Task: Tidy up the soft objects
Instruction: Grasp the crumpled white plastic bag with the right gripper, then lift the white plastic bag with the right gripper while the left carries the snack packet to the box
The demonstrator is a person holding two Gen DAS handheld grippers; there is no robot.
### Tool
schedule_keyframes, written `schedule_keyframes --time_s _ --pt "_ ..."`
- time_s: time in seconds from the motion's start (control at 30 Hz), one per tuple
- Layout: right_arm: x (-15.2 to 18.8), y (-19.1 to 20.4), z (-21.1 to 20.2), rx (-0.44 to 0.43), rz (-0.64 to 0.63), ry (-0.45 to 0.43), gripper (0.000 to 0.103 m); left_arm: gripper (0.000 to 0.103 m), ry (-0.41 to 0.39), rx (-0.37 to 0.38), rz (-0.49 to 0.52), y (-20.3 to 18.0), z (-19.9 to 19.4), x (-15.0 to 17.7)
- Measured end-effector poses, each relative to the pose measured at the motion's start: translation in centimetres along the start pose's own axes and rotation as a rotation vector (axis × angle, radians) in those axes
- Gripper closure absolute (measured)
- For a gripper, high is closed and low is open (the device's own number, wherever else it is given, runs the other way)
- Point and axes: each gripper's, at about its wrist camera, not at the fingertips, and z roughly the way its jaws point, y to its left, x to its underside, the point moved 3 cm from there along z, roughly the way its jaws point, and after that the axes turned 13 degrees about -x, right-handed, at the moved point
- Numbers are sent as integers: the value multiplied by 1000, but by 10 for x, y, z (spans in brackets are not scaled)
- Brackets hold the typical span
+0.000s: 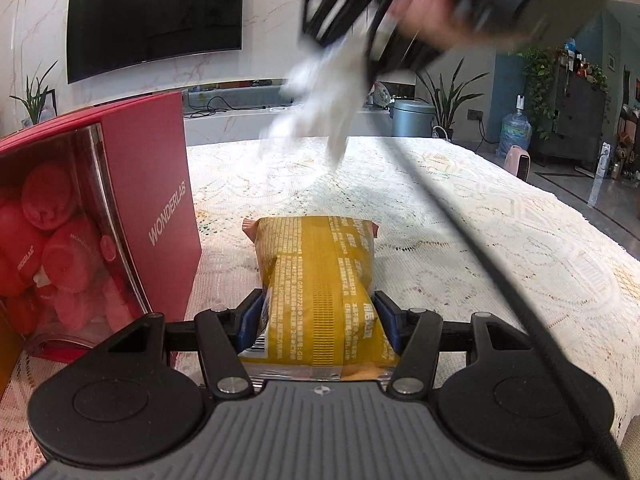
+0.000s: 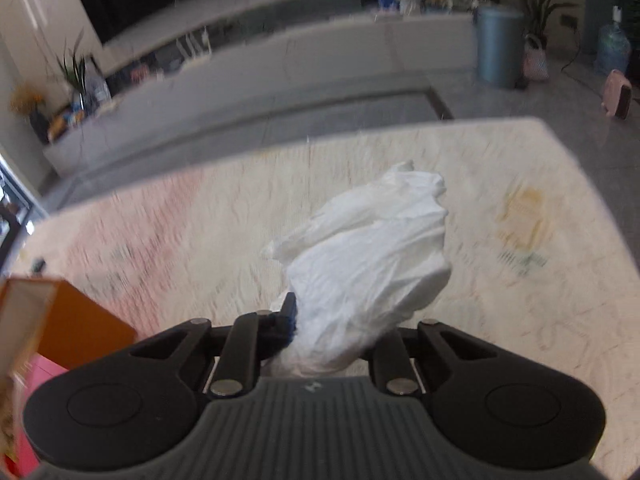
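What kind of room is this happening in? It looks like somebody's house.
Most likely a home living room: a large dark television hangs on a marble-look wall, potted plants stand nearby, and the work happens on a table under a lace tablecloth.

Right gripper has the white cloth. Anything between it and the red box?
Nothing visible. The cloth hangs from the right gripper above bare table; the red box stands to its left, open side facing the left wrist camera.

Before me, a table under cream lace cloth (image 1: 460, 216) bears a red box (image 1: 152, 184) at its left.
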Motion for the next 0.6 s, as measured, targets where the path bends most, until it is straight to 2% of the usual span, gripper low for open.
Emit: schedule_keyframes --time_s 0.07,0.17,0.3,0.43,0.53,0.6 --pt "-8 4 -36 -4 -11 -76 89 37 0 1 0 0 1 0" --pt "-7 14 -86 64 -73 -151 88 37 1 -1 3 -1 2 1" --pt "27 18 -132 122 -111 -173 88 38 0 5 18 -2 2 0" --pt "70 5 -146 115 -47 -187 88 40 -8 28 23 3 1 2" --pt "84 -3 -143 140 -58 -178 88 45 -24 37 60 2 -1 1" --pt "88 -6 -143 120 -55 -186 88 47 -36 51 61 5 -3 3"
